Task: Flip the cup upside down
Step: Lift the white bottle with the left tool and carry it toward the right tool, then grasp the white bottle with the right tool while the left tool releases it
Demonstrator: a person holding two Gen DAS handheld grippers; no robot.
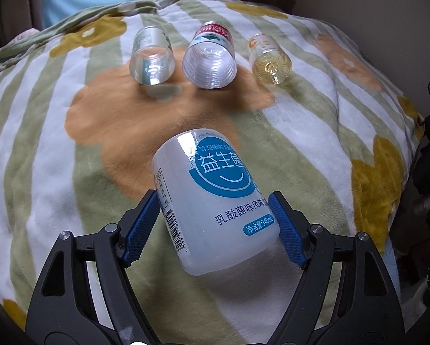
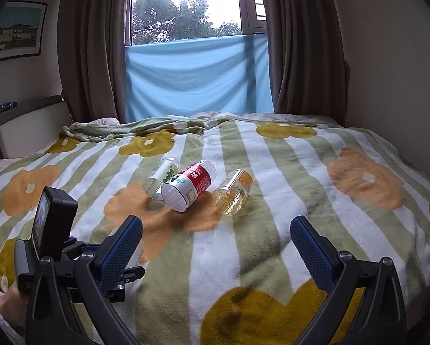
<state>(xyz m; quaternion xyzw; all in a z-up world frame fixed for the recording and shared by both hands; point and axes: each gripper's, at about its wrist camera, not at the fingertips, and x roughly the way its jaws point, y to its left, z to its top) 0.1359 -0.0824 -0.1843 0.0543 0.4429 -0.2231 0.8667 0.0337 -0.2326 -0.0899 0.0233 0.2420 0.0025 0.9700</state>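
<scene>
One frosted white plastic cup with a blue-printed label point(image 1: 215, 201) sits tilted between my left gripper point(image 1: 216, 224) fingers, blue pads point(image 1: 141, 230) pressing its lower sides. It looks light, stiff and slick, so I judge a mid-body hold safest. I read "YI SHENG JUN", "益生菌", "乳酸菌味风味" and "净含量:340mL". Beyond the fingertips lie a clear cup point(image 1: 152, 57), a red-labelled clear cup point(image 1: 210, 59) and a yellowish clear cup point(image 1: 269, 57) on the striped floral blanket point(image 1: 71, 172).

From the right wrist, my right gripper point(image 2: 216, 247) is spread wide, holding nothing; those three cups lie well ahead.
</scene>
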